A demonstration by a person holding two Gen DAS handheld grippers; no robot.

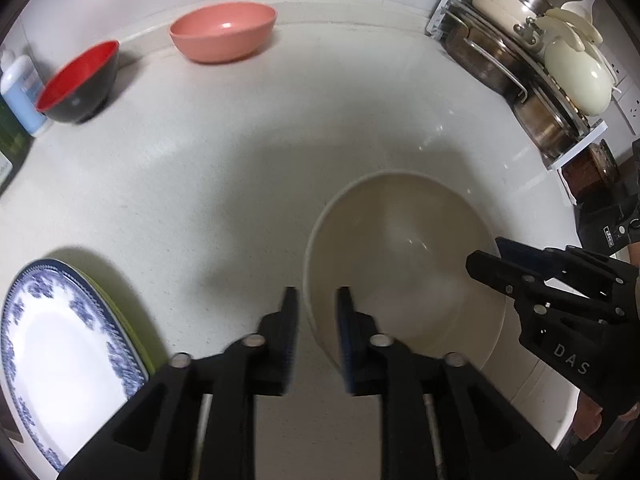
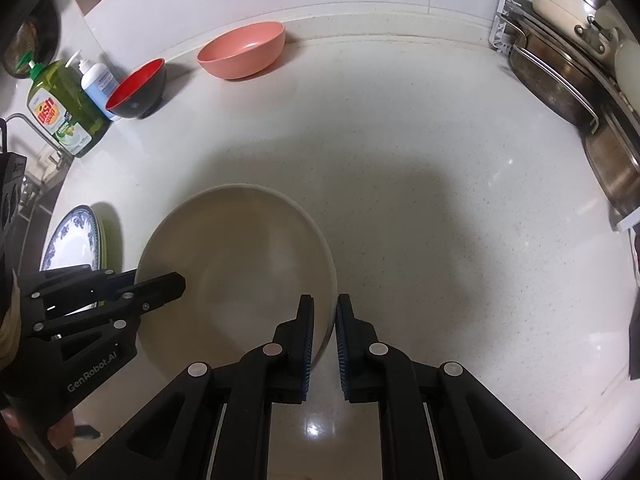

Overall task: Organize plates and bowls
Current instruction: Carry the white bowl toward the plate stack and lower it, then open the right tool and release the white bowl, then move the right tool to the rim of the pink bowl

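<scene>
I have the beige bowl on the counter, both grippers straddling its rim: left gripper at one side, right gripper opposite. Fingers look nearly clenched on the wall, though contact is hard to confirm. It seems rigid, smooth, slippery; grip the rim.

Right claw pinching cream bowl rim, left claw on opposite rim, white countertop

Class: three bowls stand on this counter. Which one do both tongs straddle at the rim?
The large beige bowl, nearest the cameras. The pink bowl and the red-and-black bowl sit untouched by the back wall.
</scene>
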